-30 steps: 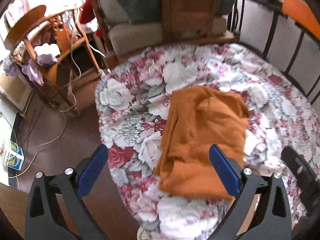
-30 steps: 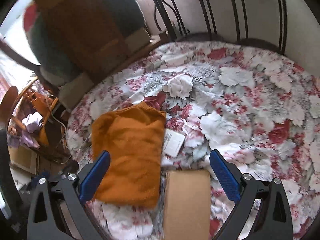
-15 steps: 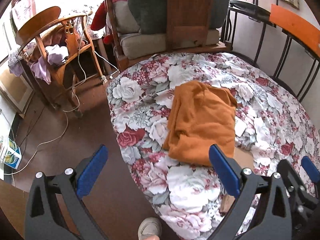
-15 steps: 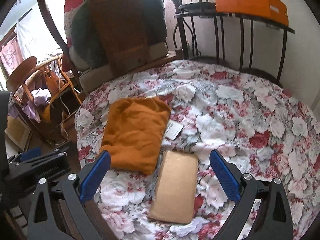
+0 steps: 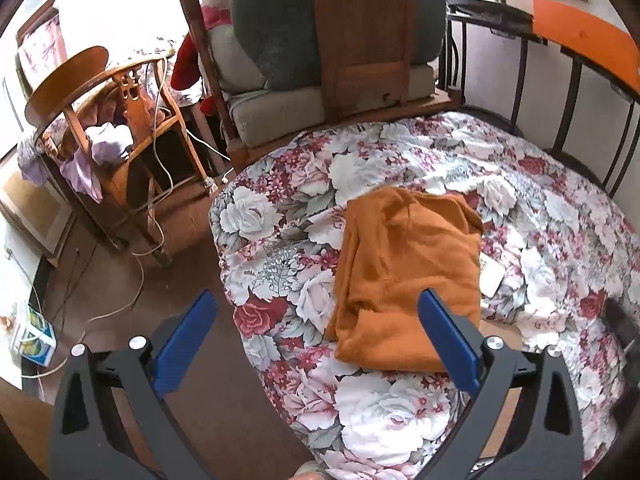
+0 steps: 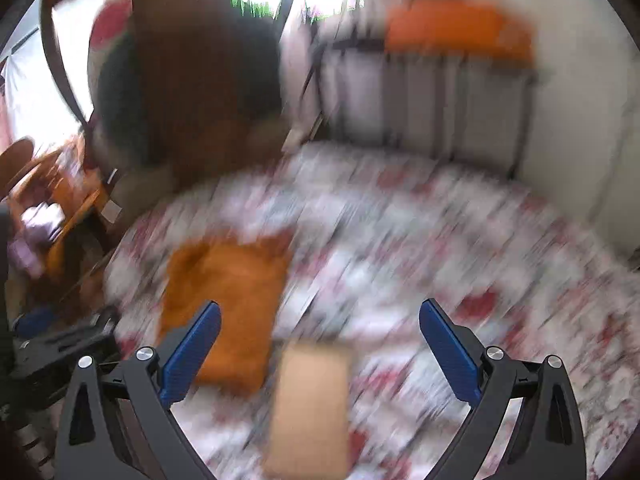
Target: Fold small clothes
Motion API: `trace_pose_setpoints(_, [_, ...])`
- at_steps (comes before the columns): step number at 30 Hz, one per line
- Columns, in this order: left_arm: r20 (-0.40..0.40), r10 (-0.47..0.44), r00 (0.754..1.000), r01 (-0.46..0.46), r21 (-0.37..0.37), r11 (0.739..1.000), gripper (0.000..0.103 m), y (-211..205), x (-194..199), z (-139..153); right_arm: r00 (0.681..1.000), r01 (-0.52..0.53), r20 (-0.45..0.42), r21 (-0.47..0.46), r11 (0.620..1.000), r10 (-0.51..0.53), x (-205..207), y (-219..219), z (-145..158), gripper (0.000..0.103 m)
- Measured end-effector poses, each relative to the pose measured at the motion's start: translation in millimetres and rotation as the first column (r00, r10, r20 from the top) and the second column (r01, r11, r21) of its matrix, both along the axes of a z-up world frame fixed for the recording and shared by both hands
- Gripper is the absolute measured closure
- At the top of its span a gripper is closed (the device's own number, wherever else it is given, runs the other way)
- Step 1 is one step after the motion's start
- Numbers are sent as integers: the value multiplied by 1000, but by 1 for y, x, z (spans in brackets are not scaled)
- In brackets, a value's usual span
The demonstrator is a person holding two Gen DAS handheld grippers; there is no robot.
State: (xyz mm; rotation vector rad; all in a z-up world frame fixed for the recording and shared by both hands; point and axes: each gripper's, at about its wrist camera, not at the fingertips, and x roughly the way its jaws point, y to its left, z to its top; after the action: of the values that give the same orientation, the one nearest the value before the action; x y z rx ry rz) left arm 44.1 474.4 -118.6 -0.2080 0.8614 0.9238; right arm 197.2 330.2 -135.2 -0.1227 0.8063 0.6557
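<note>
Brown floor [image 5: 120, 280], wooden chair [image 5: 132, 120], black railing [image 5: 568, 92] by floral bedspread [image 5: 560, 220]

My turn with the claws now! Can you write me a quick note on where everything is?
Left claw: open, empty, held back from the bed edge.
Right claw: open, empty, over the bed; its view is blurred.
Orange garment: lies folded on the floral bedspread, near its edge.
A tan flat board lies beside it, and a small white card is at the garment's right side.
Done: the garment looks folded.
Left: no other clothes show on the bed.
</note>
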Motion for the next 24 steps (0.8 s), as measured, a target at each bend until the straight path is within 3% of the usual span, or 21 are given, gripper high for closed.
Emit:
trace_pose_setpoints(5, [27,-8,1000,10,-43,999,5,-3,-2,1,1000,-2,-18,88,996,4,0,-15,9,4])
trace_pose_setpoints(8, [48,-13,999,16,-61,998,5,-4,-6,3,996,-2,-92,125,992,13,3,-19,2,4])
trace_pose_setpoints(13, [30,-24,999,25,-31,999,4,-7,-6,5,977,-70,-182,218,973,111,0,-14,-3,4])
trace_pose_setpoints(17, [-23,5,1000,-4,22,1000,4,-6,-6,3,975,-93,-182,203,975,131,-6,-2,-6,4])
trace_pose_setpoints(24, [5,-3,1000,3,-58,998,4,6,-12,2,981,-121,-130,160,980,142,-14,8,-4,4])
